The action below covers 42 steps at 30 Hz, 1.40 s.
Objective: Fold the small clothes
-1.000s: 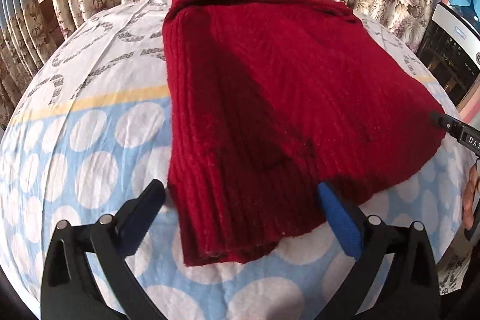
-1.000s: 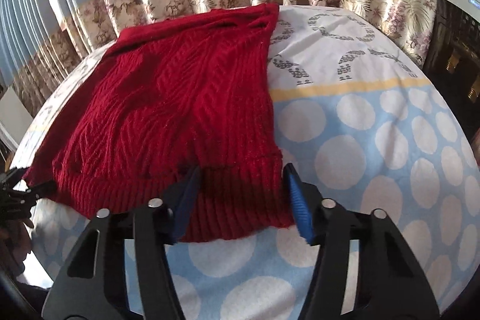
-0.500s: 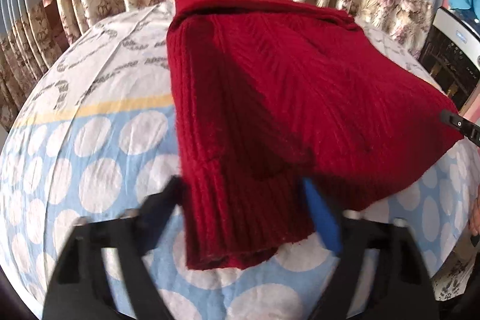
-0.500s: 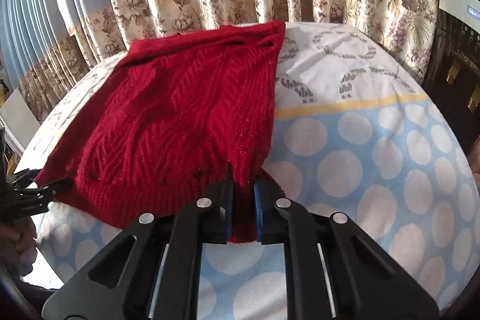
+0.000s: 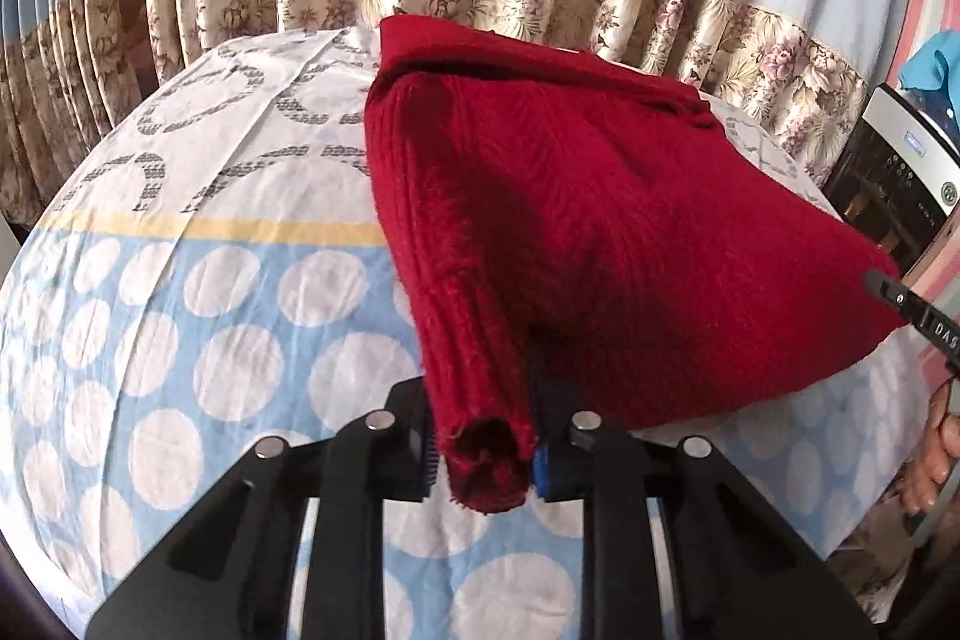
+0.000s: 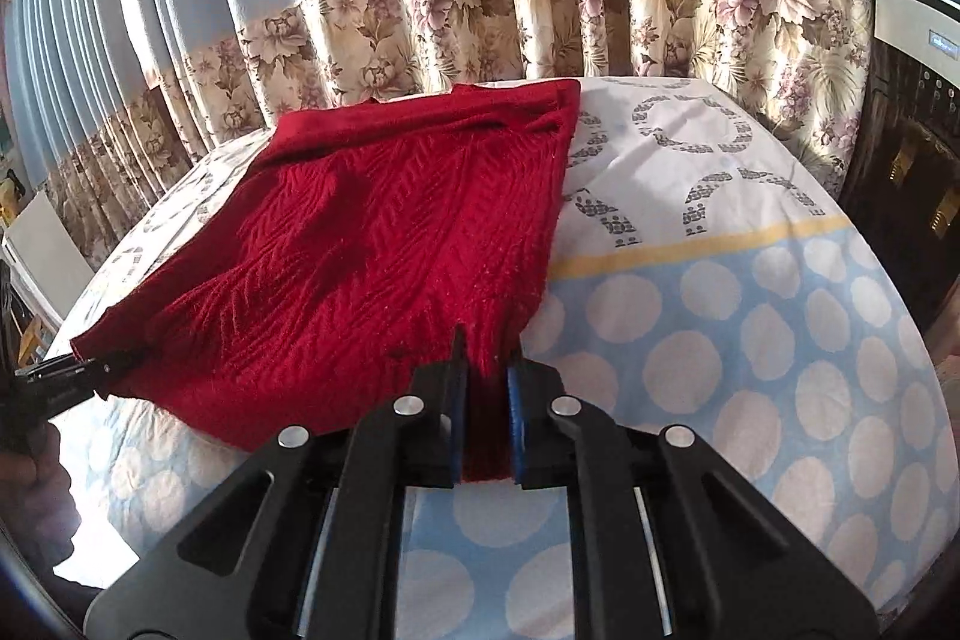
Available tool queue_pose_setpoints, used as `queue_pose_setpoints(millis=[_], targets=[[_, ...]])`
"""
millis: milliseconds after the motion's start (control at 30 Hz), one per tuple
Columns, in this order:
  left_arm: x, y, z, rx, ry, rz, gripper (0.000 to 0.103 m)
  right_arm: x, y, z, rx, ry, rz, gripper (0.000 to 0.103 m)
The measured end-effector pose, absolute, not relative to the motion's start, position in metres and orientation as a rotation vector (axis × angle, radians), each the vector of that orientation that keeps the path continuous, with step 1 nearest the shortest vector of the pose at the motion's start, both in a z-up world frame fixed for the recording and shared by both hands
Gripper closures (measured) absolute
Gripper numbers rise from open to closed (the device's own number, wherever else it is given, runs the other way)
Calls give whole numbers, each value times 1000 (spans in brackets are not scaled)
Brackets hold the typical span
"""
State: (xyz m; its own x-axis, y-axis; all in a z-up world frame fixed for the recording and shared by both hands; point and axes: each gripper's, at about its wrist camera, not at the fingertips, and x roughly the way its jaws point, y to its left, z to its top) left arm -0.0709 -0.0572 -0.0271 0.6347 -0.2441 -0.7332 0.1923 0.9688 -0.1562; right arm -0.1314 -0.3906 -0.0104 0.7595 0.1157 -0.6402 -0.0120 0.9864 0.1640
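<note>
The dark red ribbed knit sweater (image 5: 600, 232) lies mid-frame on the polka-dot bedsheet (image 5: 180, 340) — left gripper (image 5: 483, 451), jaws just closing, and right gripper (image 6: 486, 418) both pinch its hem; floral curtain (image 6: 540, 10) behind.

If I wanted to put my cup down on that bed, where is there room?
Bare sheet lies right of the red sweater as the right wrist view shows it, and another patch on its other side. The near edge is crowded: both grippers hold the hem.
</note>
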Motion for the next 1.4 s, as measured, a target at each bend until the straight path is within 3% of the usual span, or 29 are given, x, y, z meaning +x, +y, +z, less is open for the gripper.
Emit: queue_pose_setpoints(millis=[300,667,1133,1400], targets=[[-101,-37,21,-53,732,-243,85,-178,-367,39,61,547,191,94],[-73,-27,10,-89,778,-221,83,-145,-382,28,173,636,156,94],[53,-41,77,-104,639,-184,83,-28,-392,88,128,535,134,94],[130,-61,86,-1,581,-100,83,54,-396,98,88,526,92,94]])
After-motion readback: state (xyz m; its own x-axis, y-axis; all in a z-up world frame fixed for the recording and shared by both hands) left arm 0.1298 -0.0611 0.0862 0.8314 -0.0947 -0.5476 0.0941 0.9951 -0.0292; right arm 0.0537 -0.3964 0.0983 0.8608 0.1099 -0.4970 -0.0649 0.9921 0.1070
